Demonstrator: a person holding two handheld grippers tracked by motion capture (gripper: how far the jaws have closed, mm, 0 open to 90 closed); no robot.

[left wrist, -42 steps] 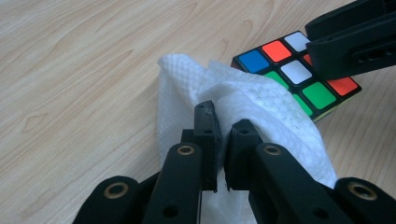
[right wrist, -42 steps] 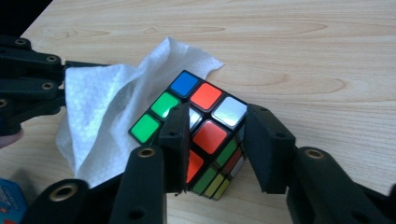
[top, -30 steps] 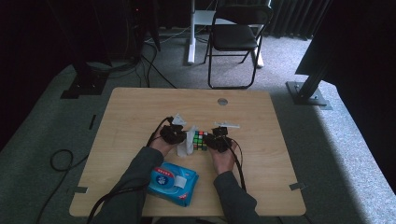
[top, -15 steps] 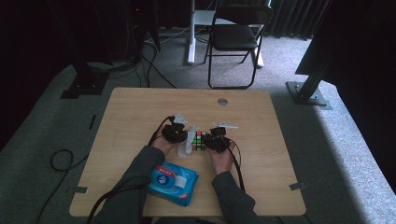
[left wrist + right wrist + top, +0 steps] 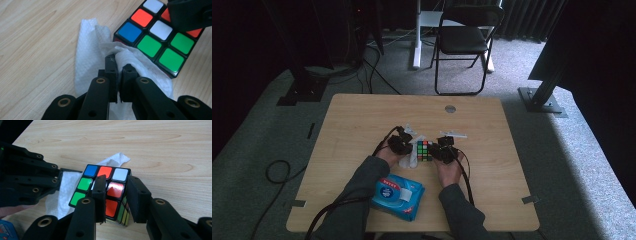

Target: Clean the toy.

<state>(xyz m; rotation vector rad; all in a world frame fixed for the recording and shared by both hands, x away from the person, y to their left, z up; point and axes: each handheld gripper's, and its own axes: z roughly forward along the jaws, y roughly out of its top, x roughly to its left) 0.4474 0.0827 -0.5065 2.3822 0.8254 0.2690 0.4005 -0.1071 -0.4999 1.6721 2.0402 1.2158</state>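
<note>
Sitting mid-bench [image 5: 362,120], one puzzle cube [image 5: 424,150] is clamped by the right claw [image 5: 116,192], one jaw on its top face, the other on its side. One white wipe [image 5: 87,55] is pinched tight in the left claw [image 5: 120,66] against the cube's edge. Both forearms reach forward, hands low. One blue wipe packet [image 5: 398,196] lies nearer the person.

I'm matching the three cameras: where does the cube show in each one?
High view: cube at table centre, between the two grippers.
Left gripper view: cube upper right, behind the pinched wipe.
Right gripper view: cube at centre, partly between the jaws.
Shared landmark: the white wipe beside the cube.
</note>
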